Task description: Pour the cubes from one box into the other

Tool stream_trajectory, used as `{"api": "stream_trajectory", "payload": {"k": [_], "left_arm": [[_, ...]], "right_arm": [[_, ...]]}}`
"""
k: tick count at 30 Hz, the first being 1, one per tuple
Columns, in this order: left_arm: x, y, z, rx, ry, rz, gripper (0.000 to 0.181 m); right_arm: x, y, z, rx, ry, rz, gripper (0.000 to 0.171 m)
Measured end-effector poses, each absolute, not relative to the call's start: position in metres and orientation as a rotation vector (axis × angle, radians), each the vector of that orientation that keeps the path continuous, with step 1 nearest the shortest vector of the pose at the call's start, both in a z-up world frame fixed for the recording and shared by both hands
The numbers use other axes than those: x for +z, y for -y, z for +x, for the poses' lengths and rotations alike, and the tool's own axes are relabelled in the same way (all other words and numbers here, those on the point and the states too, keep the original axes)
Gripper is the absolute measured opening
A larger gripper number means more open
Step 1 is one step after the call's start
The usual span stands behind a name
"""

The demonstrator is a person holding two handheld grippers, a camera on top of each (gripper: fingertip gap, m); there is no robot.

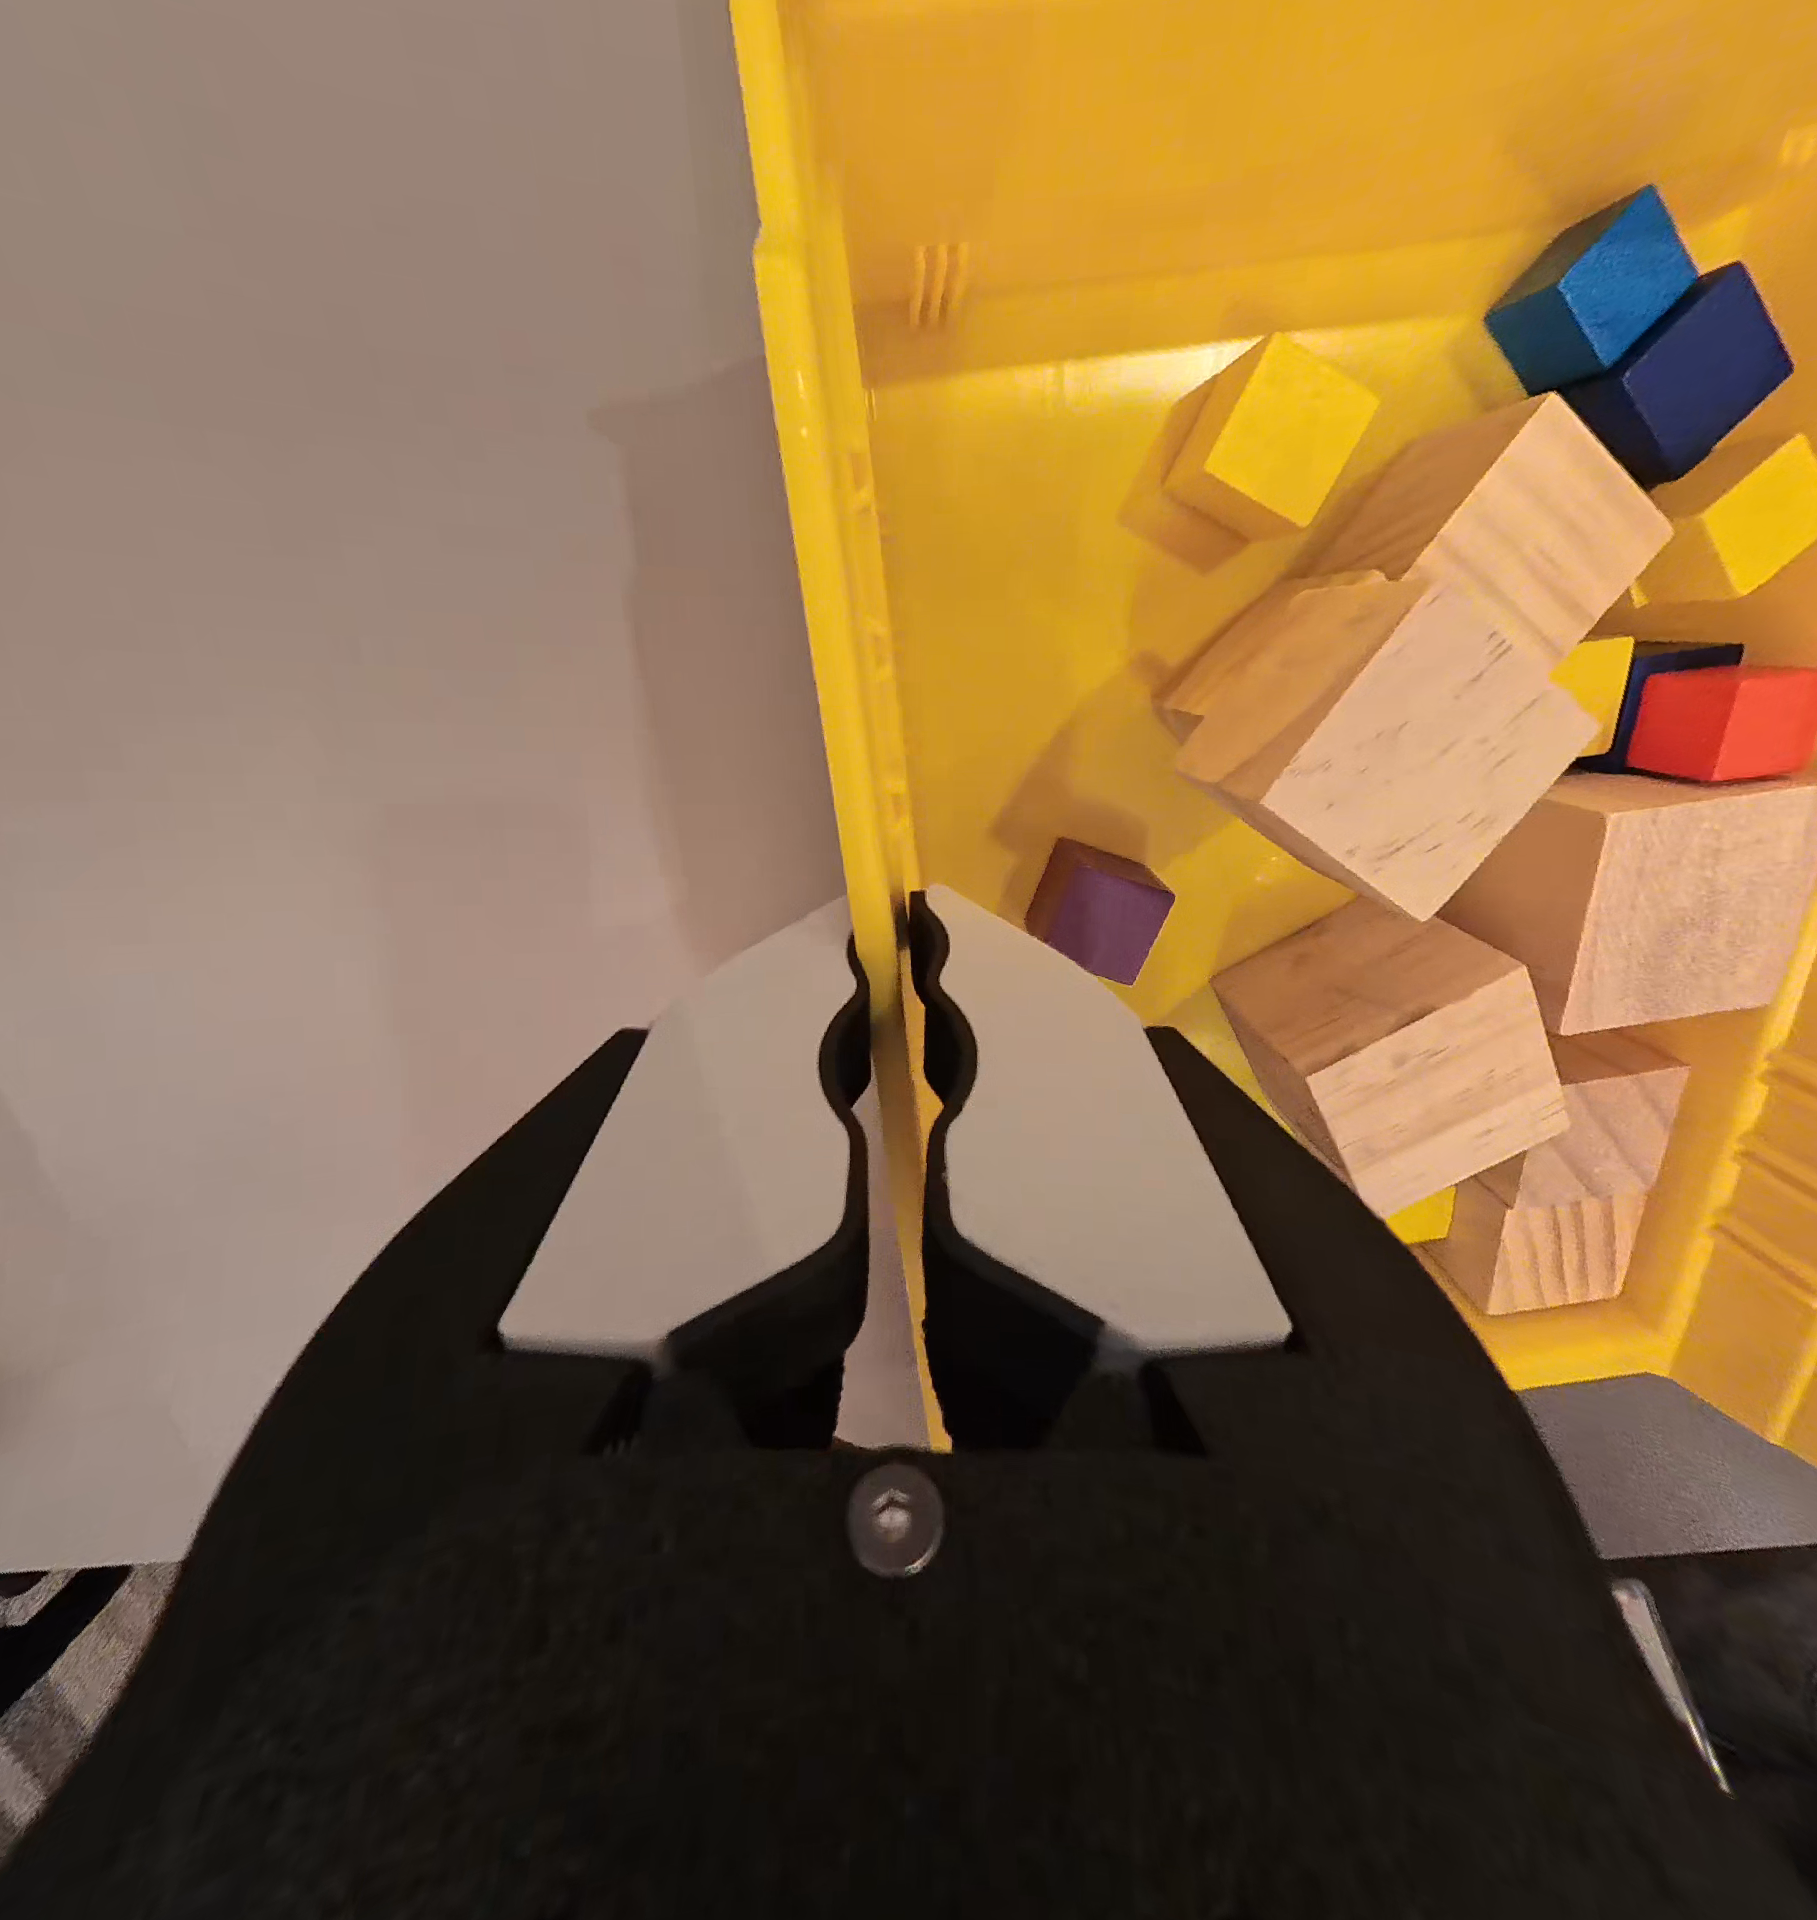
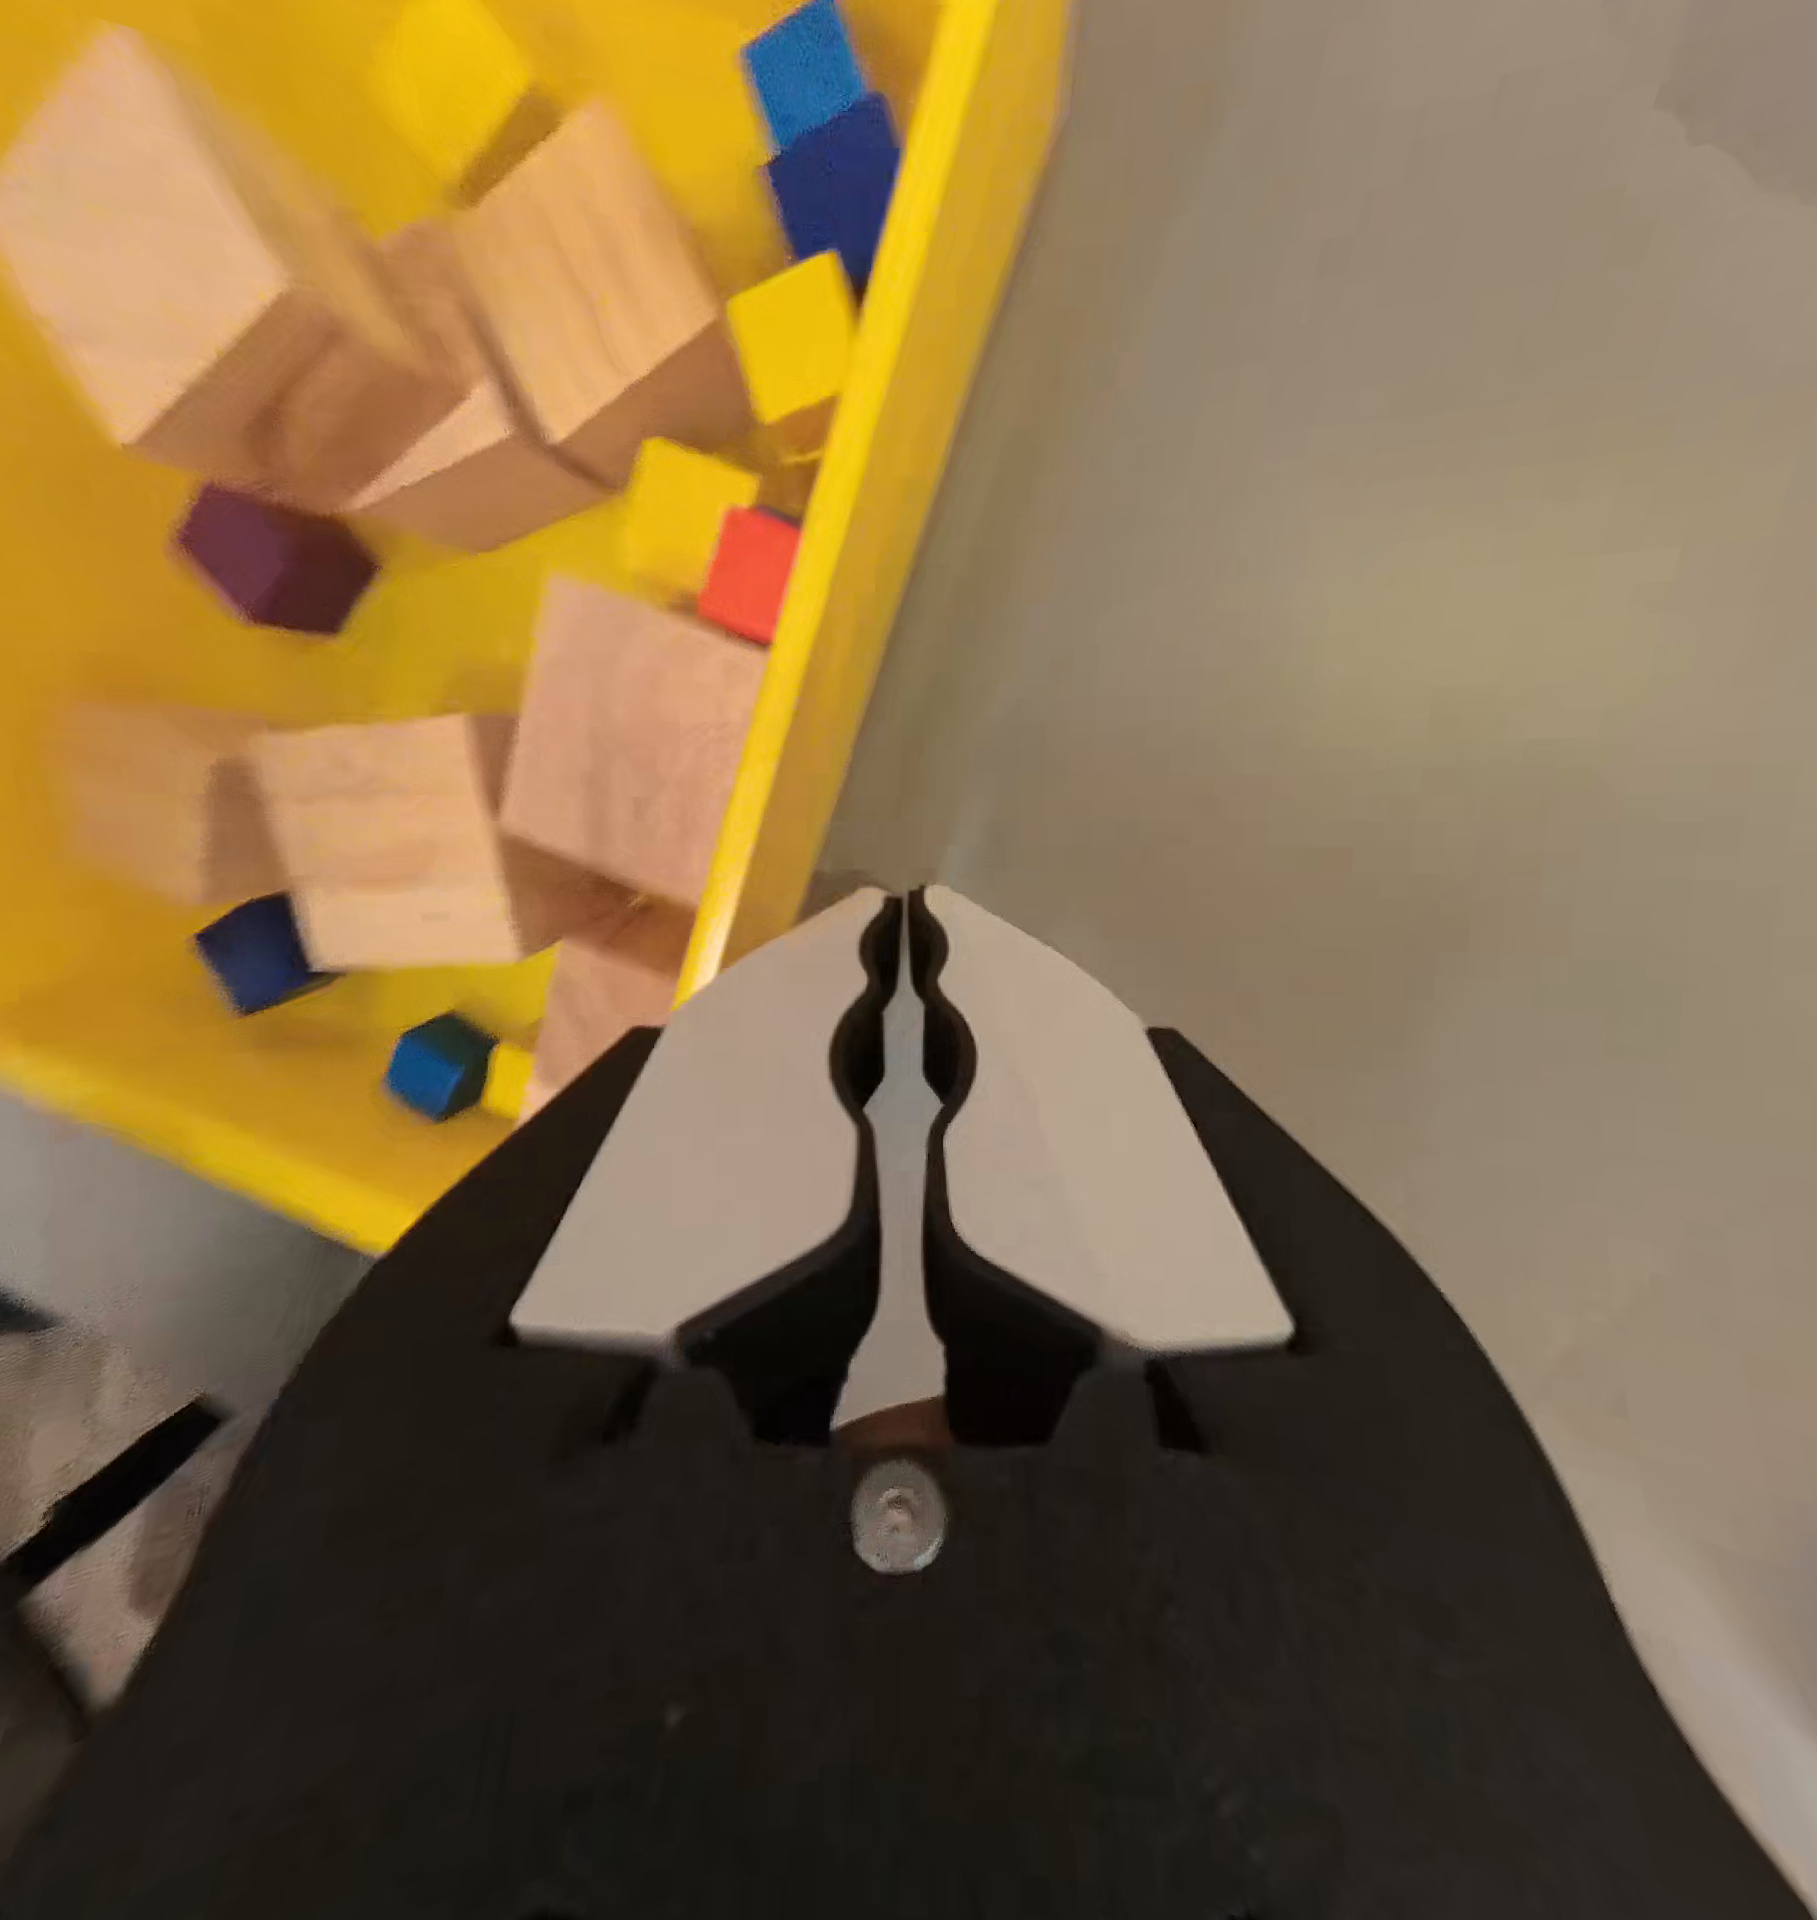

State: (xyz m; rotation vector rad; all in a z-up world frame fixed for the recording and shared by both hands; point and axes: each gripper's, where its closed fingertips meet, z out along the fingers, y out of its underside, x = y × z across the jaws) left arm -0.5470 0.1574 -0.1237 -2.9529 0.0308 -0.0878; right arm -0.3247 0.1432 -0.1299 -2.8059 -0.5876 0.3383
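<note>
Left claw: the left gripper (image 1: 906,914) is clamped on the near side wall of the yellow box (image 1: 831,520), one finger outside the wall and one inside, the thin plastic pinched between them.

Right claw: the right gripper (image 2: 904,909) has its jaws drawn nearly together with only a sliver of gap at the tips; nothing shows between them, and the box's other side wall (image 2: 883,416) stands just to the left of its tips, seemingly not gripped.

Cubes: large plain wooden cubes (image 1: 1392,738) lie heaped inside the box, to the right of and ahead of the left claw, with small painted ones among them: a purple cube (image 1: 1101,914) just beside the inner finger, blue cubes (image 1: 1631,312) farthest ahead, a red cube (image 1: 1735,722) to the far right.

Surface: a pale grey table (image 1: 312,520) lies to the left of the left claw.

Second box: not in either view, so its place cannot be told.

Step in hand, as judged: carrying or tipping the loaded box towards the other one, held by a single wall.

Doing it well: the wall is thin and the load sits off to one side of the grip, so the box is likely to twist; a second hold from the right claw on the far wall would steady it.

Pour: a slow tilt over one corner should let the heavy wooden cubes slide rather than tumble out.

Risk: small cubes may bounce wide.
</note>
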Motion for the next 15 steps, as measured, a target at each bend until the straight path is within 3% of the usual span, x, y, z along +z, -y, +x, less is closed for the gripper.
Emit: {"api": "stream_trajectory", "payload": {"k": [2,4,7,12,15], "left_arm": [[-0.124,-0.155,-0.547,-0.100,-0.033,-2.942,0.004],[-0.124,-0.149,-0.547,-0.115,-0.050,-2.931,0.005],[-0.127,-0.139,-0.542,-0.183,-0.082,-2.922,0.009],[-0.134,-0.133,-0.545,-0.156,-0.073,-2.946,0.015],[-0.134,-0.133,-0.543,-0.143,-0.086,-2.947,0.006]], "right_arm": [[-0.128,-0.148,-0.323,0.287,0.586,-2.841,0.004],[-0.093,-0.160,-0.328,0.479,0.528,-2.730,0.015],[-0.060,-0.176,-0.309,0.382,0.533,-2.601,0.024],[-0.086,-0.158,-0.339,0.507,0.542,-2.712,0.036],[-0.100,-0.154,-0.353,0.464,0.604,-2.728,0.038]]}}
